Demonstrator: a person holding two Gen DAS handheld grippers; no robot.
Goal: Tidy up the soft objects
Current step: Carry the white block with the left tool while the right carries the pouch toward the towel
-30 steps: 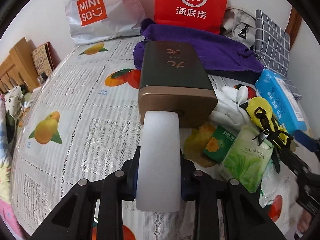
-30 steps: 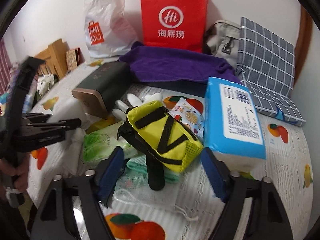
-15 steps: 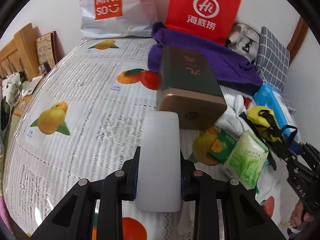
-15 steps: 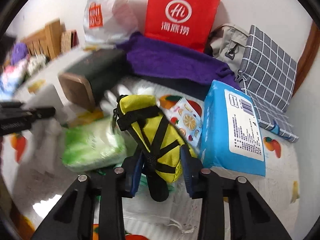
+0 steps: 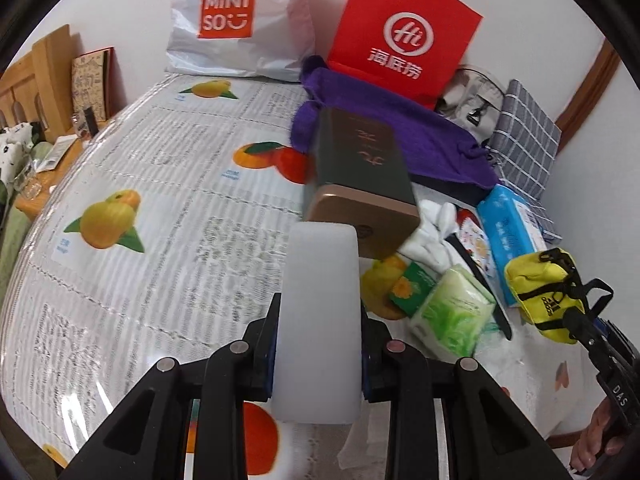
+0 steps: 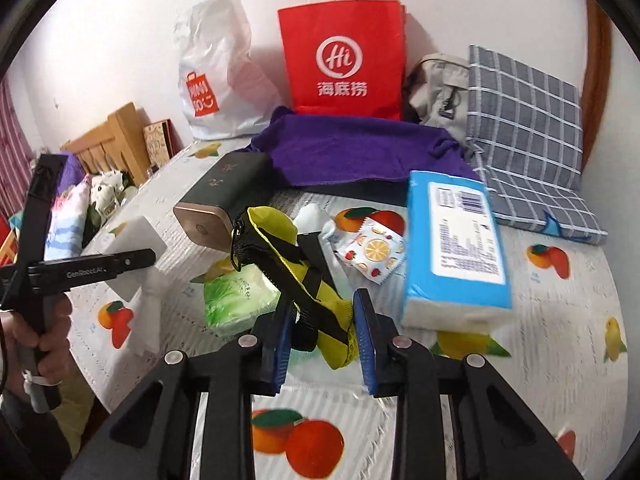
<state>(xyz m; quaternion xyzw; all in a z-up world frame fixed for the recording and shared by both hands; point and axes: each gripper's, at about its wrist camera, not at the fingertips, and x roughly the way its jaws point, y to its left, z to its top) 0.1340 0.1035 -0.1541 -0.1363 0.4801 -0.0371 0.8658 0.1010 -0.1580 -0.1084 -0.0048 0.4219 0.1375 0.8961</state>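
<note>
**Both grippers loaded, pouch just picked up**

The right gripper (image 6: 324, 336) has just been closing, and its jaws now pinch the yellow pouch (image 6: 304, 276) by its near end; the pouch hangs tilted between the pads, lifted off the fruit-print tablecloth (image 6: 520, 360). The left gripper (image 5: 318, 354) stands narrow, clamped on a white foam block (image 5: 320, 320) that juts forward above the cloth.

Around them lies the heap: a green tissue pack (image 6: 236, 296) just beside the pouch, a blue tissue pack (image 6: 456, 240) to its right, a dark box with a bronze end (image 5: 360, 184), white gloves (image 5: 432, 220) and a purple towel (image 5: 400, 140) near the red paper bag (image 5: 404, 36).

The step in hand looks like carrying off two soft items at once. The next move probably calls for a spot on the bare cloth at the left, and a steady grip, since the pouch dangles.

A second ago the right jaws stood wide around the pouch, which lay on the heap; now it is gripped and raised. The left grip is unchanged.
</note>
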